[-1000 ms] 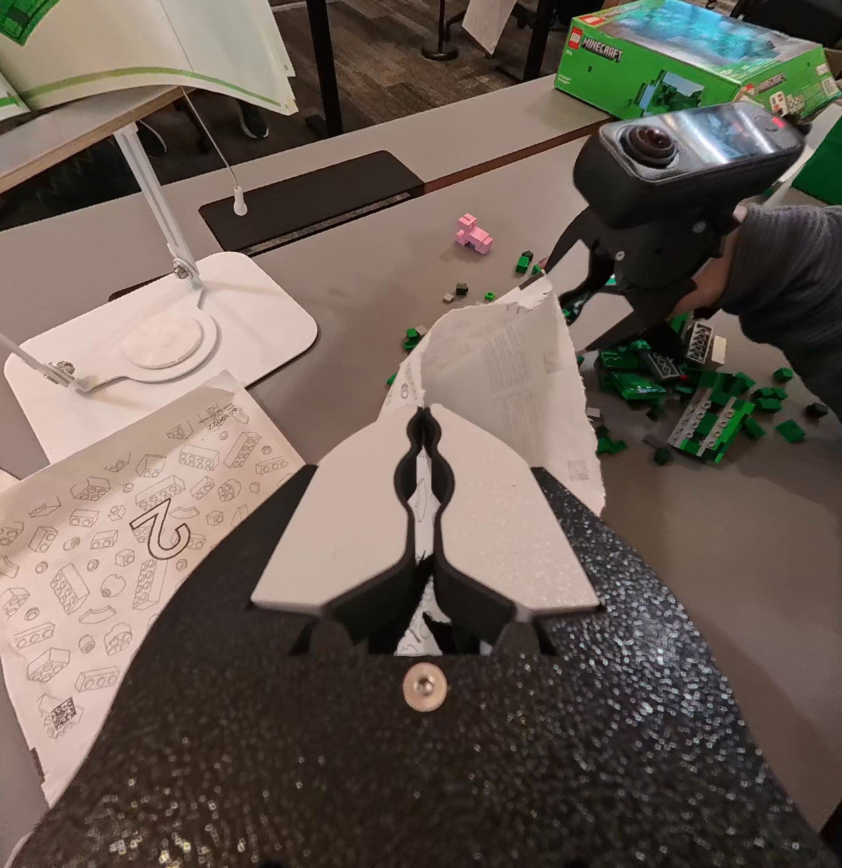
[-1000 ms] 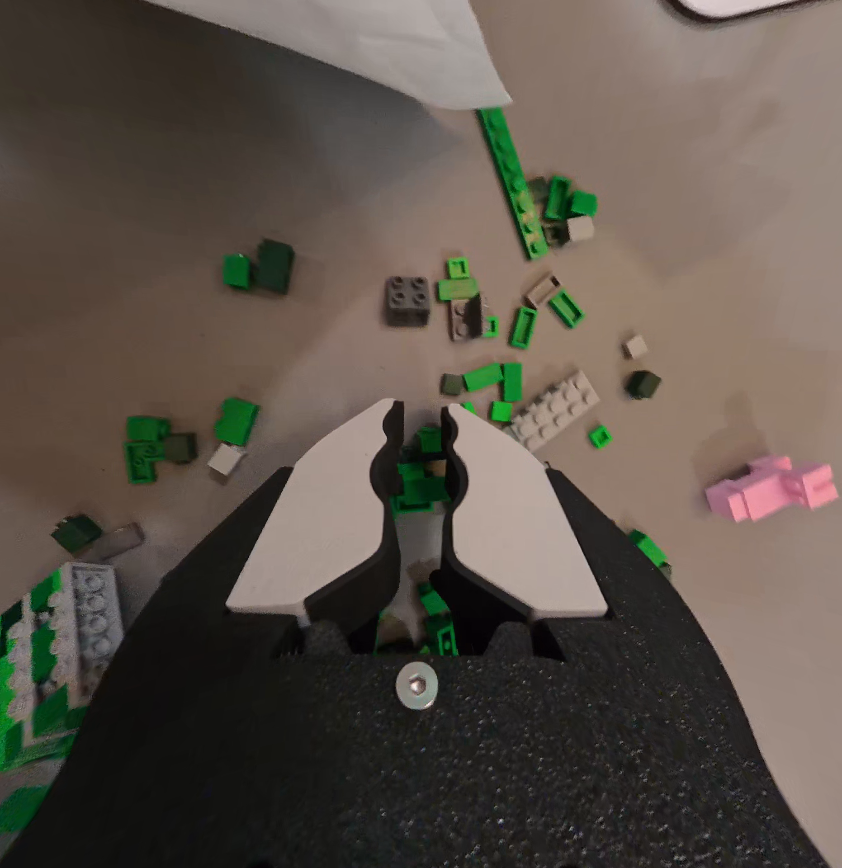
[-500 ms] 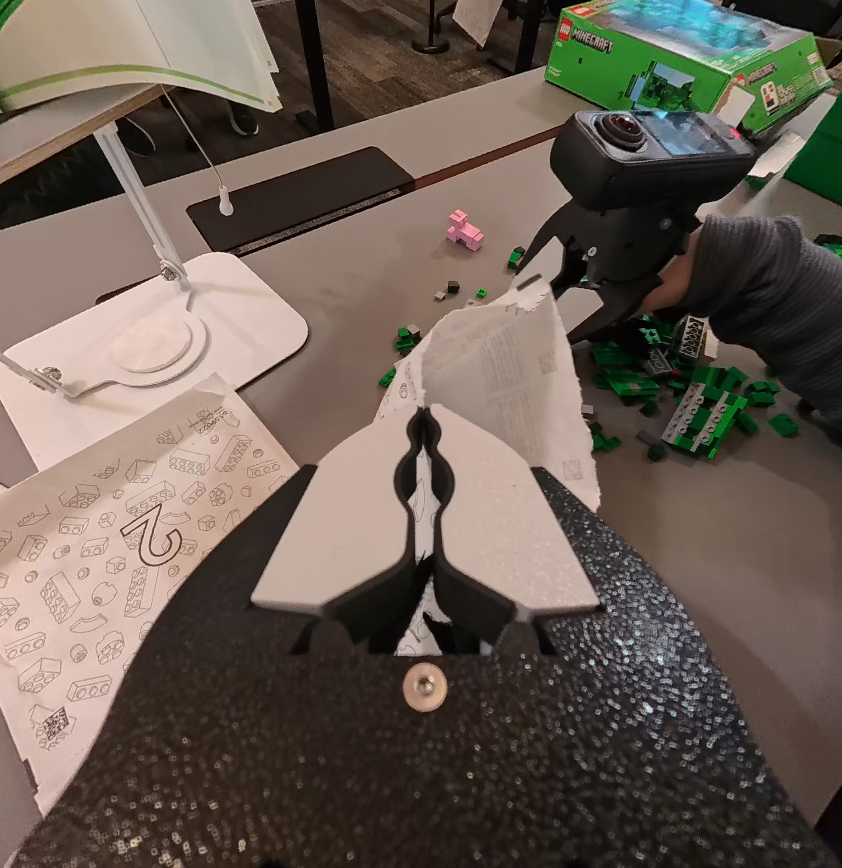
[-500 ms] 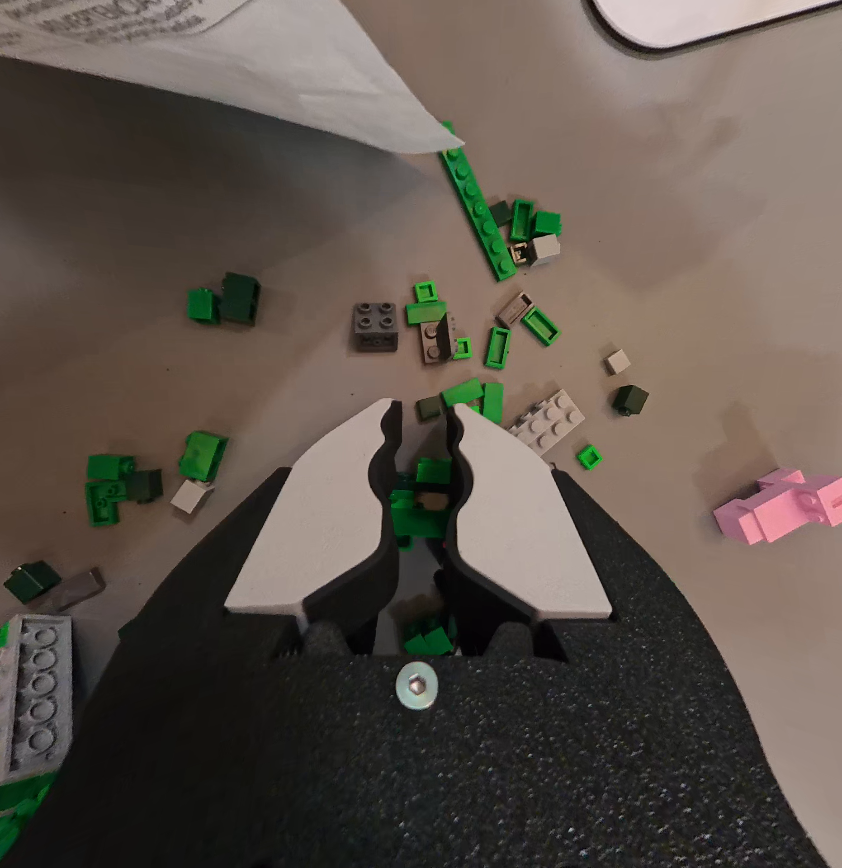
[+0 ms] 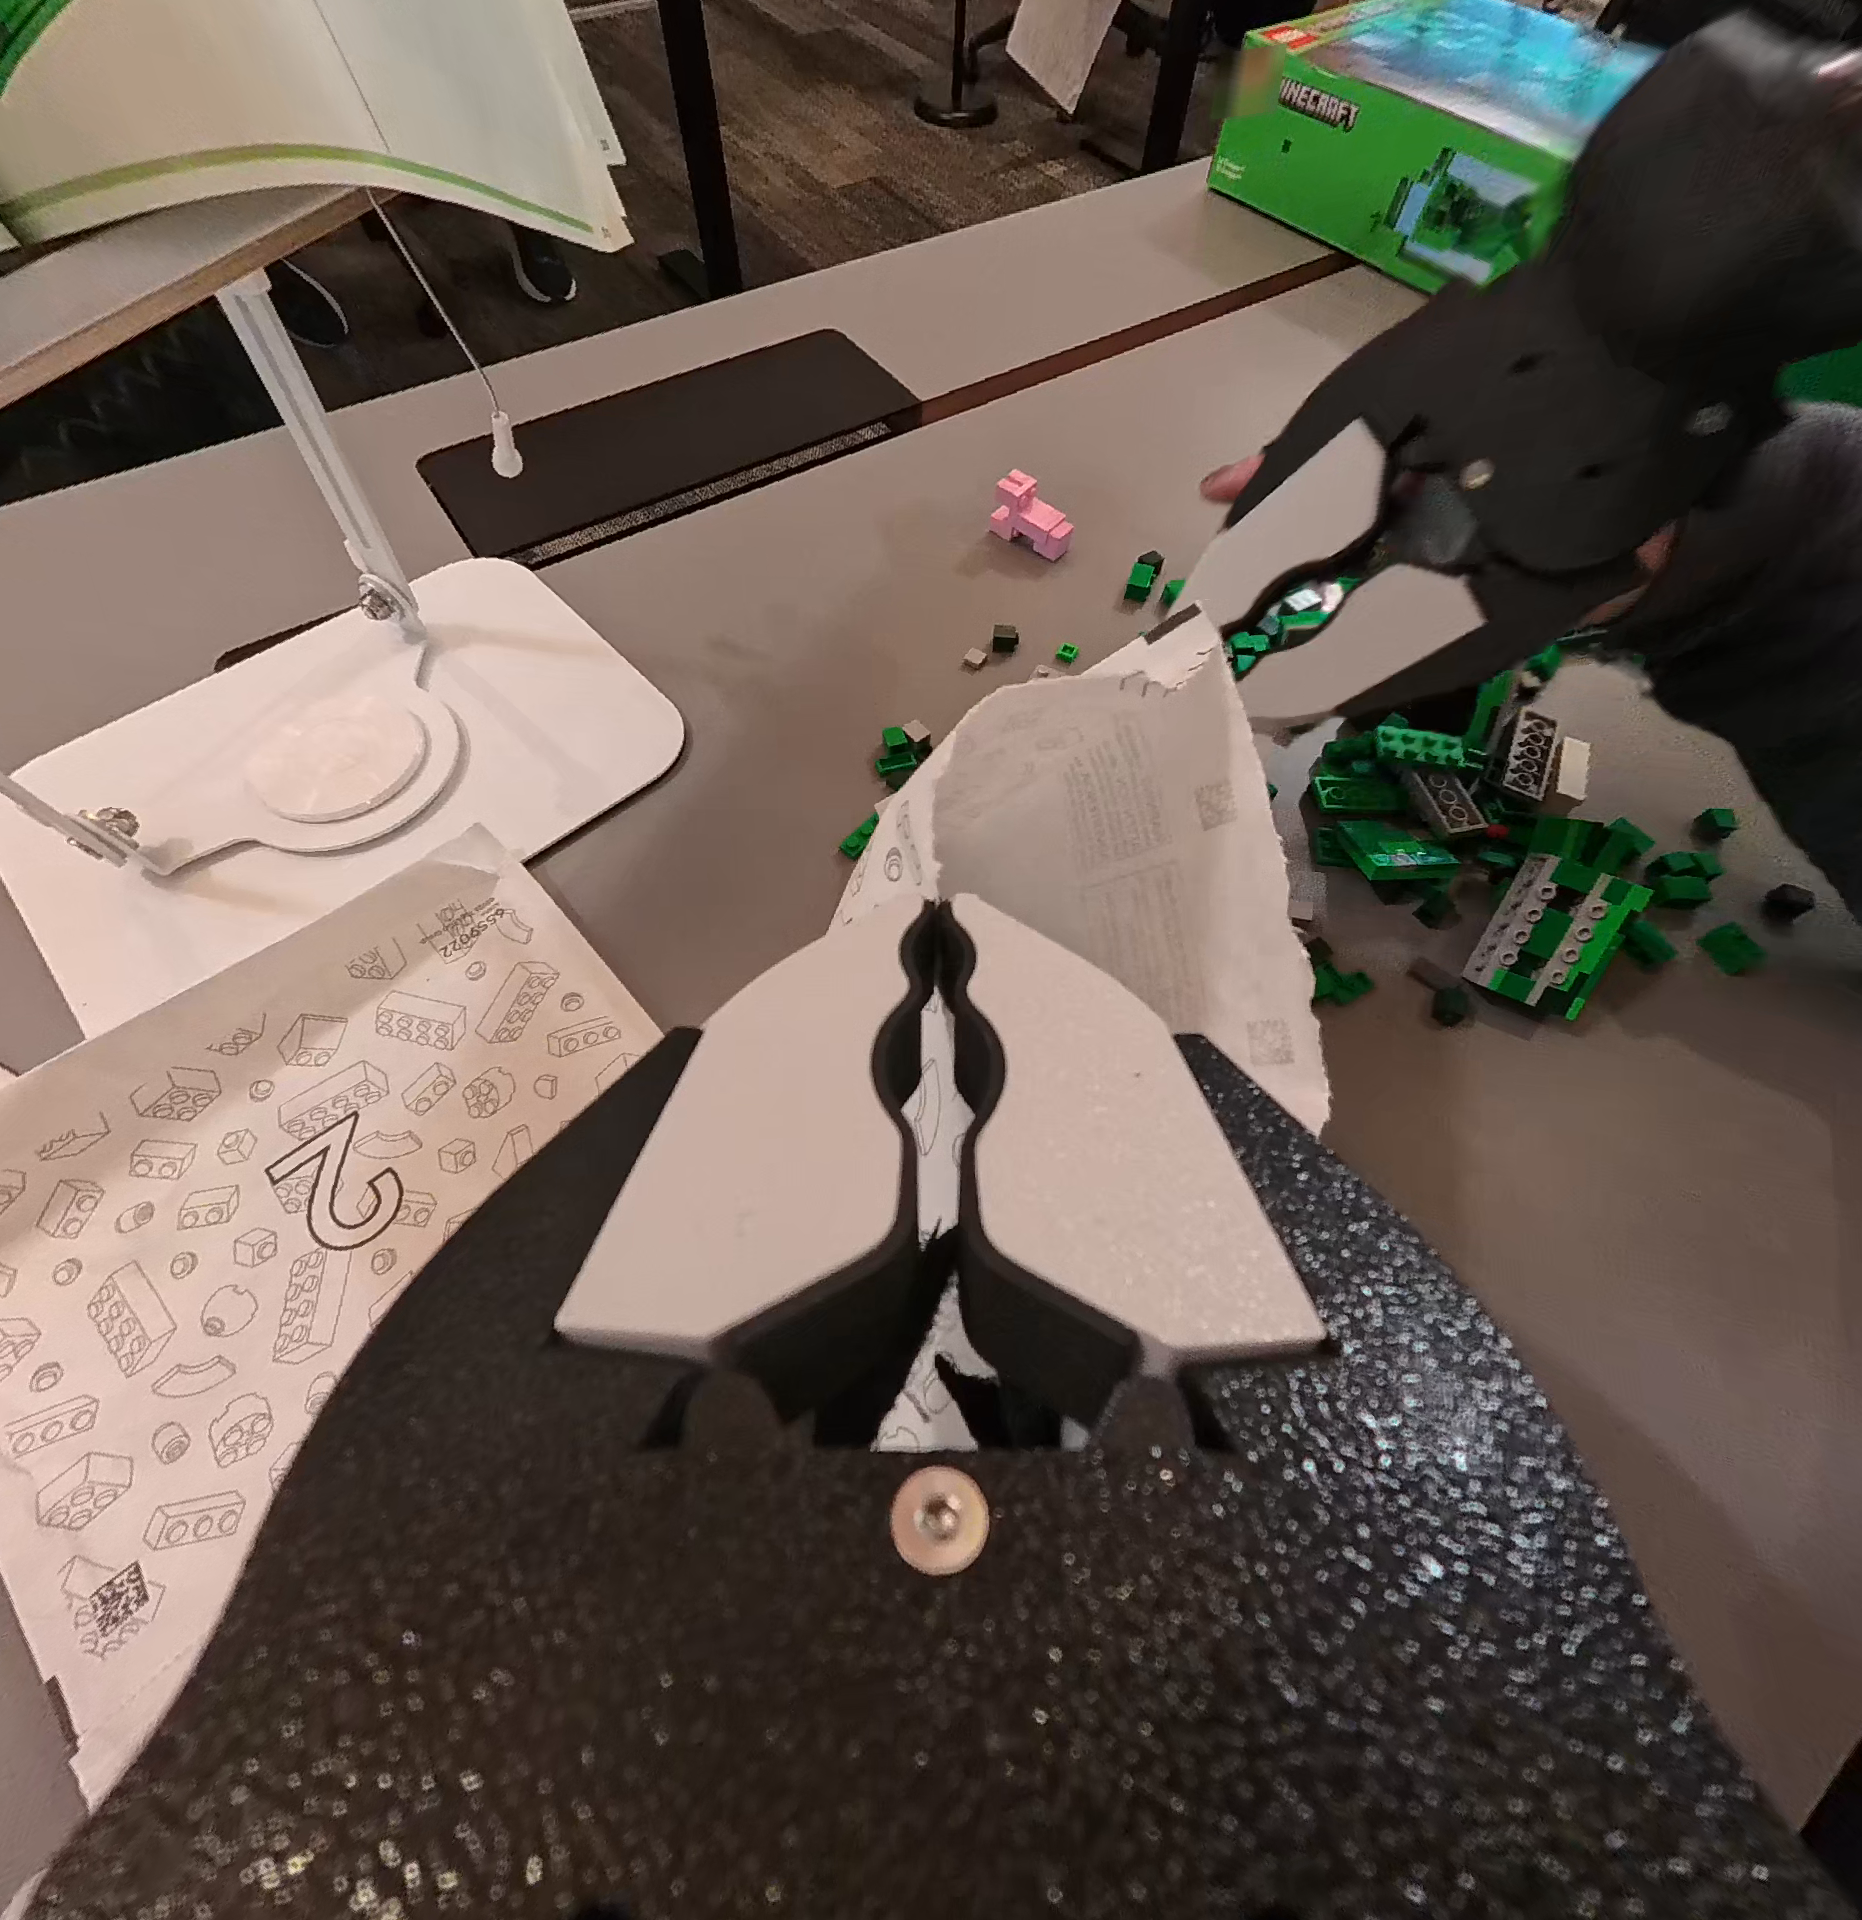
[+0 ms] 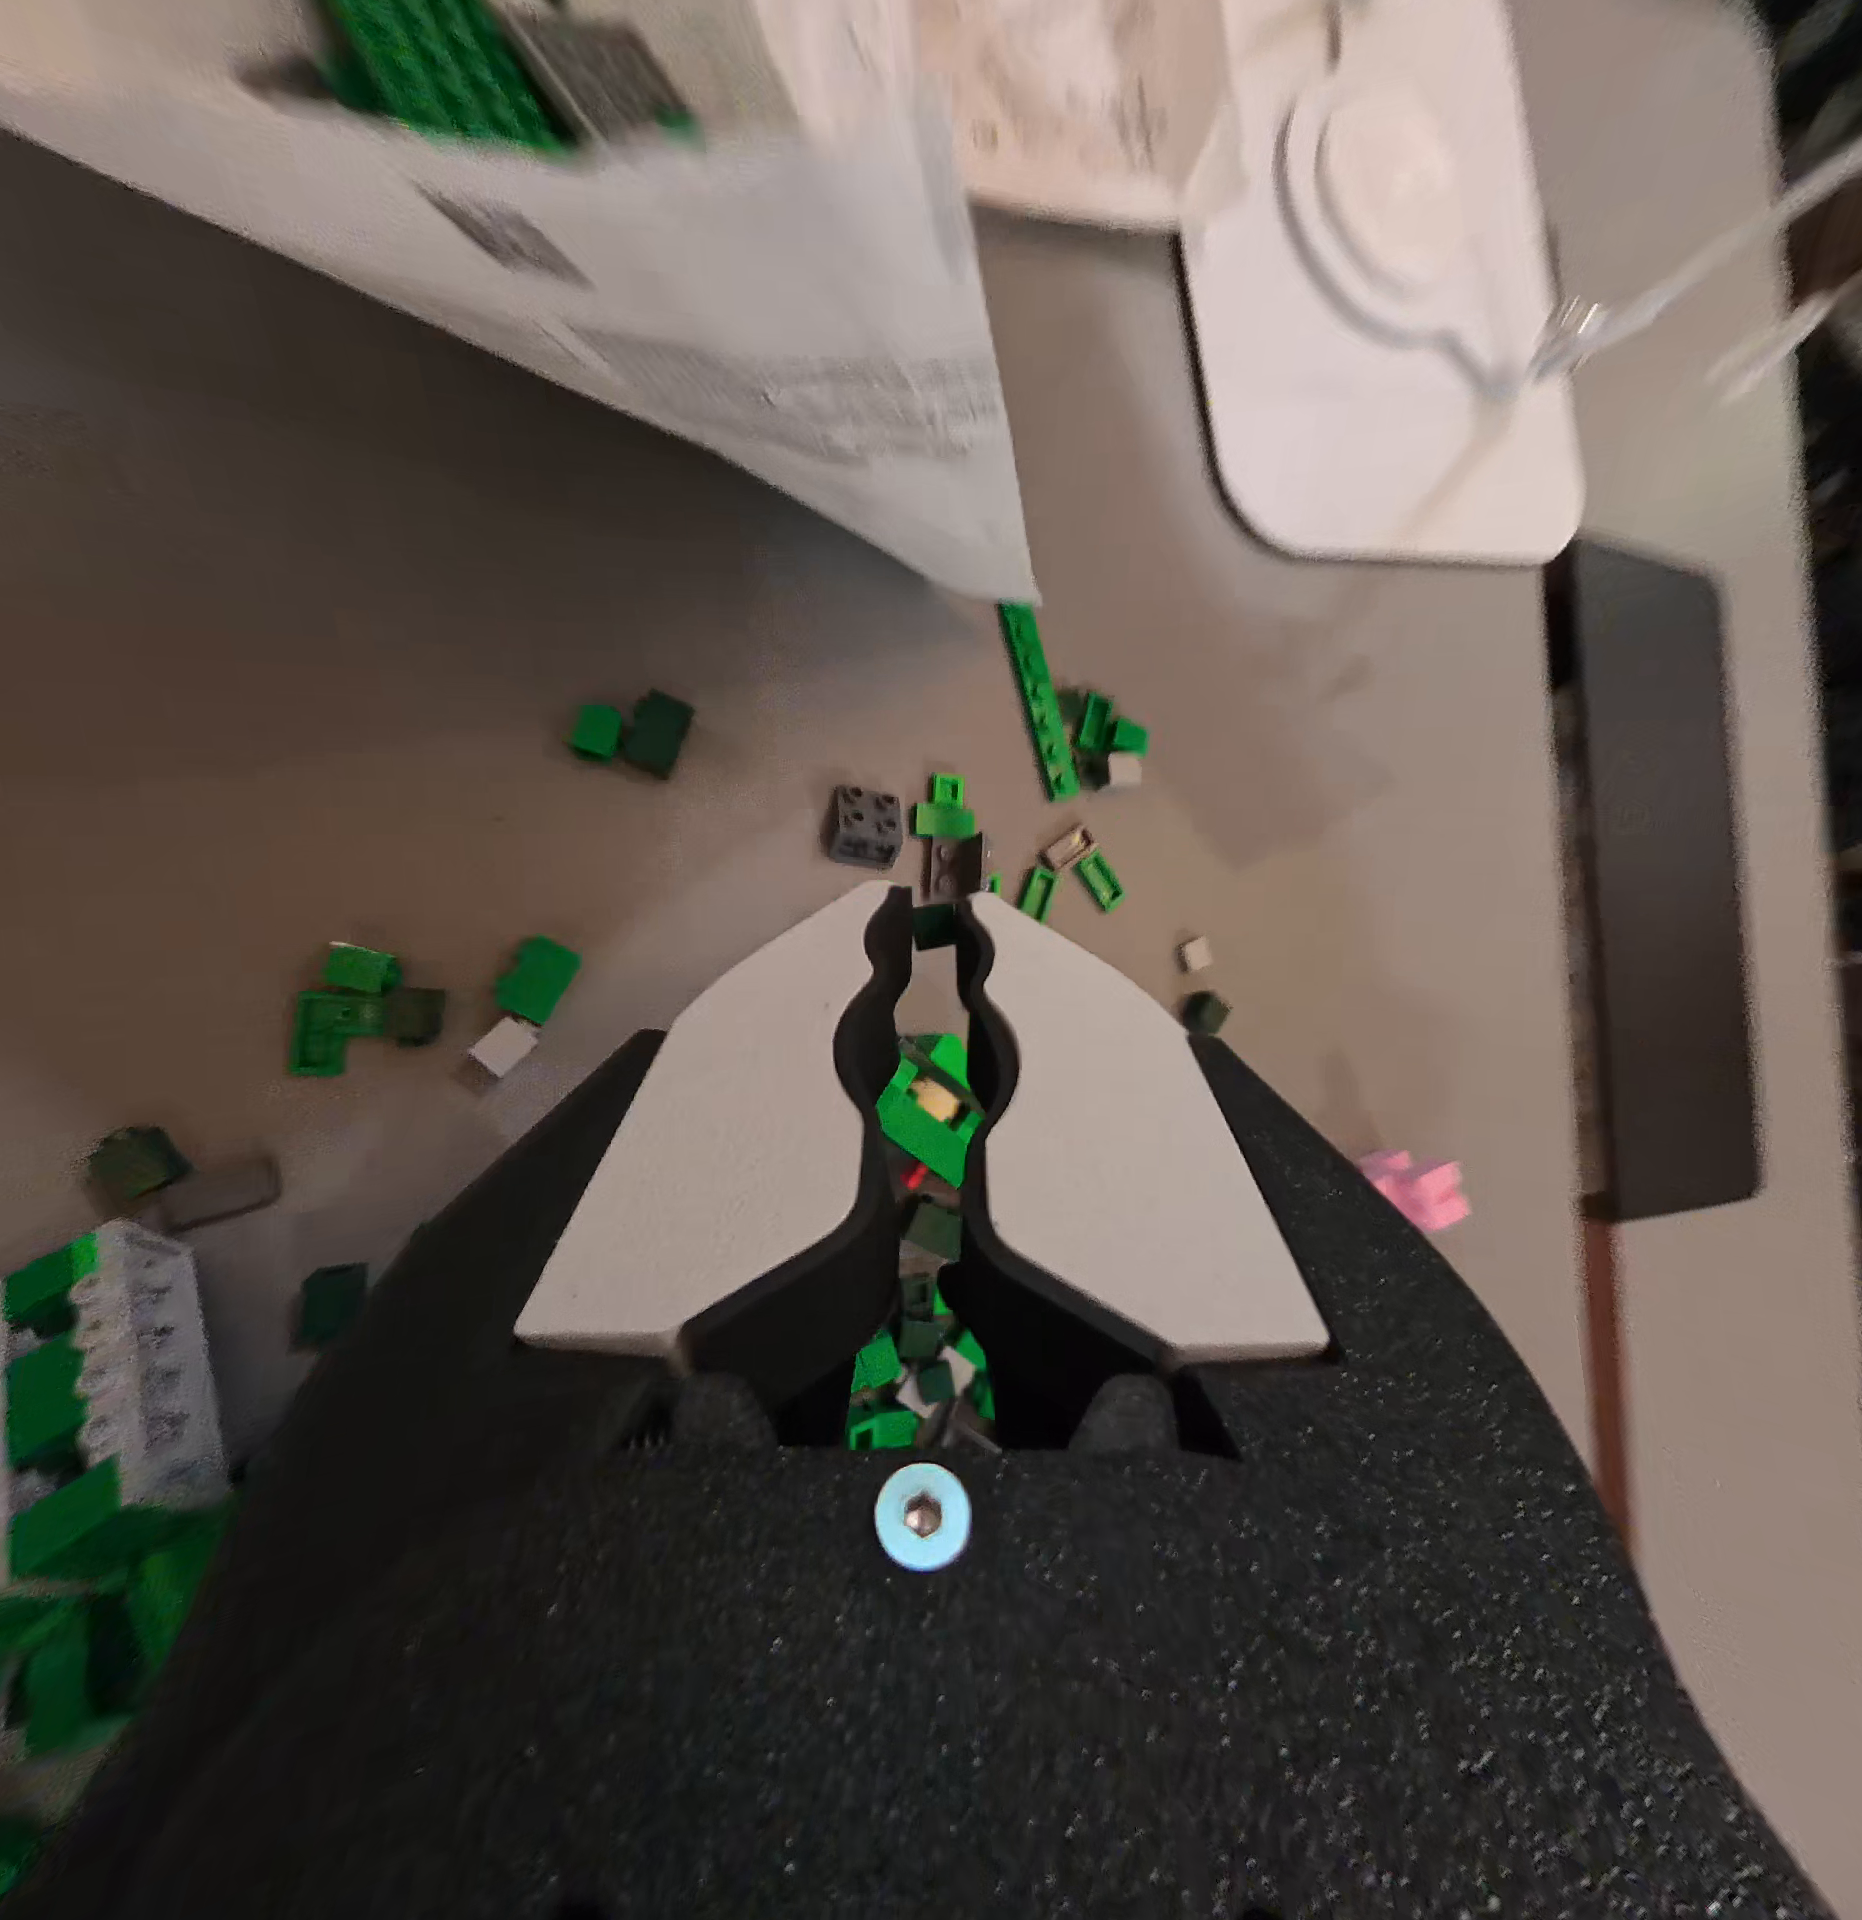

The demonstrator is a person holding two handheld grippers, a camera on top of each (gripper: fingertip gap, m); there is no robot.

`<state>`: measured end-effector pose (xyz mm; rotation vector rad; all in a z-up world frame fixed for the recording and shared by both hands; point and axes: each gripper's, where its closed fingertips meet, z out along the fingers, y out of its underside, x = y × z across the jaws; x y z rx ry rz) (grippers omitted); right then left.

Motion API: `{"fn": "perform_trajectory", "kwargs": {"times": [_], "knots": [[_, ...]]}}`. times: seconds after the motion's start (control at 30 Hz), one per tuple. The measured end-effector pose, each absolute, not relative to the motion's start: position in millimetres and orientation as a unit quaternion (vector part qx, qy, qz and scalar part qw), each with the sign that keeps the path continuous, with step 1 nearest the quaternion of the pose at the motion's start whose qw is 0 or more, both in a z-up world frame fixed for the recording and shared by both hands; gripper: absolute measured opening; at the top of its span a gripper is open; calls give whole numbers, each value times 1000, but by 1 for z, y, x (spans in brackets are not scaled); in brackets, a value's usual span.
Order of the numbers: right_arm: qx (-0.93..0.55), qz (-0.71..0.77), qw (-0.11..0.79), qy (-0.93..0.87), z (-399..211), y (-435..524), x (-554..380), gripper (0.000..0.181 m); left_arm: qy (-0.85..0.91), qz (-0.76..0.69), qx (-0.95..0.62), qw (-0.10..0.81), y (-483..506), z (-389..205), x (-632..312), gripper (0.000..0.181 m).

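My left gripper [image 5: 935, 909] is shut on a torn white paper bag [image 5: 1103, 831] and holds it up above the grey table [image 5: 1529, 1195]. The bag also shows at the top of the right wrist view [image 6: 802, 343], blurred. My right gripper [image 6: 932, 904] has its jaws nearly together around a small green brick piece [image 6: 922, 1117] that sits in the hollow between them, above the table. It also shows in the left wrist view [image 5: 1233, 623], blurred, over a pile of green and grey bricks [image 5: 1509, 852]. Loose bricks [image 6: 865, 826] lie scattered below it.
A flat printed paper bag [image 5: 231, 1143] lies at the left. A white stand base [image 5: 335, 748] with a booklet [image 5: 283, 94] above is behind it. A pink brick pig [image 5: 1031, 514], a dark table inset [image 5: 678, 436] and a green box [image 5: 1405, 156] are farther back. The tips of one gripper are about 15 centimeters away from the tips of the other. The small green brick piece [image 6: 922, 1117] is about 6 centimeters from my right fingertips and 20 centimeters from my left.
My right gripper has risen from the brick pile and its jaws have narrowed on the green piece, which stays between them. My left gripper still holds the bag in place.
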<state>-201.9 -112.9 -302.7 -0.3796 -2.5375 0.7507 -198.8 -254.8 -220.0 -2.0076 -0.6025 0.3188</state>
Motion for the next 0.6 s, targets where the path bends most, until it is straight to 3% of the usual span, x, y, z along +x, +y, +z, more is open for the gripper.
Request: {"fn": "perform_trajectory", "kwargs": {"times": [0.13,0.33,0.6], "knots": [[-61,325,287,-899,-254,-134,-184,8,-249,130,-825,490,-254,-220,-199,0],[34,426,288,-857,-205,-184,-140,7,-249,130,-826,490,-253,-221,-199,0],[64,366,342,-863,-223,-236,-139,7,-237,131,-831,485,-247,-221,-194,0]]}}
